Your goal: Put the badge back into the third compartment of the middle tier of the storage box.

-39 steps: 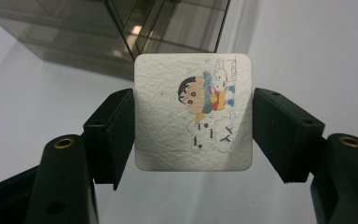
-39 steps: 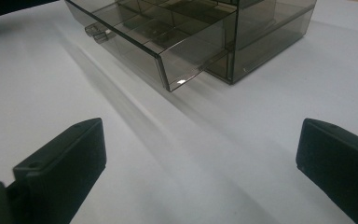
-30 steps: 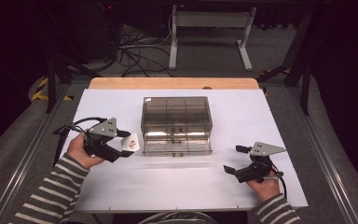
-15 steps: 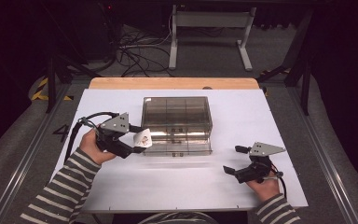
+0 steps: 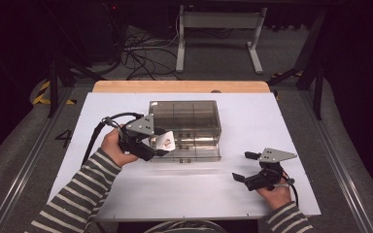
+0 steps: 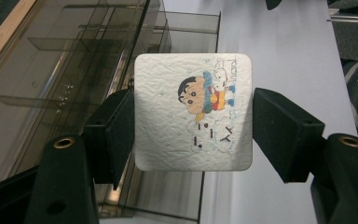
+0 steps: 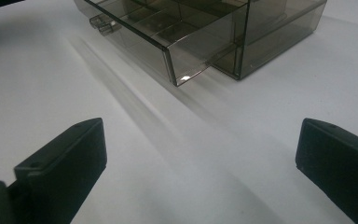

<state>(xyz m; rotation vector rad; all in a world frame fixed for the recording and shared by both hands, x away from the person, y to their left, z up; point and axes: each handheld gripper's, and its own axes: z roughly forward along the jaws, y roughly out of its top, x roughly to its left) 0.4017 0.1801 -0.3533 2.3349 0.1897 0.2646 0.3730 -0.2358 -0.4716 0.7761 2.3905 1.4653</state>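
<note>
Item: square white card [image 6: 193, 112] with a cartoon print, pinched by its two side edges in the left claw [image 5: 161, 144], held off the counter [image 5: 291, 126] just at the front left corner of the smoky clear drawer box [image 5: 184, 119]. Box: mid-counter, nearer the far edge, one drawer [image 7: 168, 39] pulled part-way out. Right claw [image 5: 247, 167]: spread wide, nothing between the jaws, near the front right corner of the counter, well apart from the box.
</note>
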